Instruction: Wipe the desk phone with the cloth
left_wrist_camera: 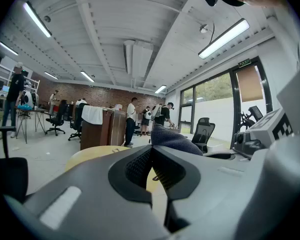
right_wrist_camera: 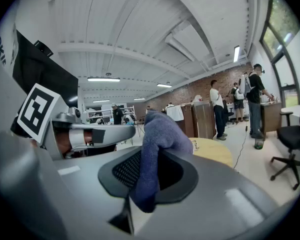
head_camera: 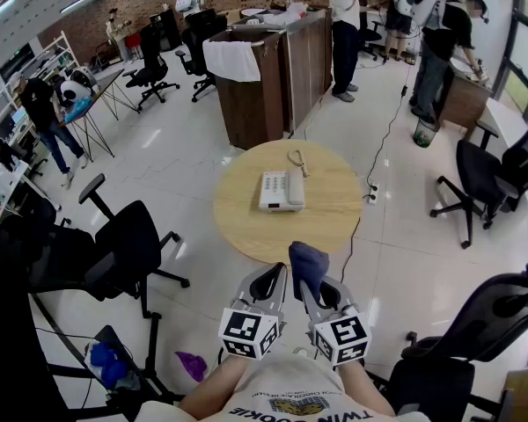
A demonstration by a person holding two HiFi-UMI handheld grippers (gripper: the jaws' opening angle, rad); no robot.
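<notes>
A white desk phone (head_camera: 282, 190) with its handset on the cradle lies in the middle of a round wooden table (head_camera: 246, 222). Both grippers hang side by side near the person's body, short of the table's near edge. My right gripper (head_camera: 308, 281) is shut on a dark blue cloth (head_camera: 306, 265), which bunches up above its jaws; in the right gripper view the cloth (right_wrist_camera: 157, 134) fills the gripper (right_wrist_camera: 152, 159). My left gripper (head_camera: 277, 272) is shut with nothing between its jaws (left_wrist_camera: 151, 149). The cloth (left_wrist_camera: 172, 139) shows just to its right.
Black office chairs stand left (head_camera: 128, 244), right (head_camera: 488, 174) and lower right (head_camera: 475, 341) of the table. A wooden cabinet (head_camera: 264, 77) draped with a white towel stands behind it. A cable (head_camera: 383, 139) runs across the floor. Several people stand at the back.
</notes>
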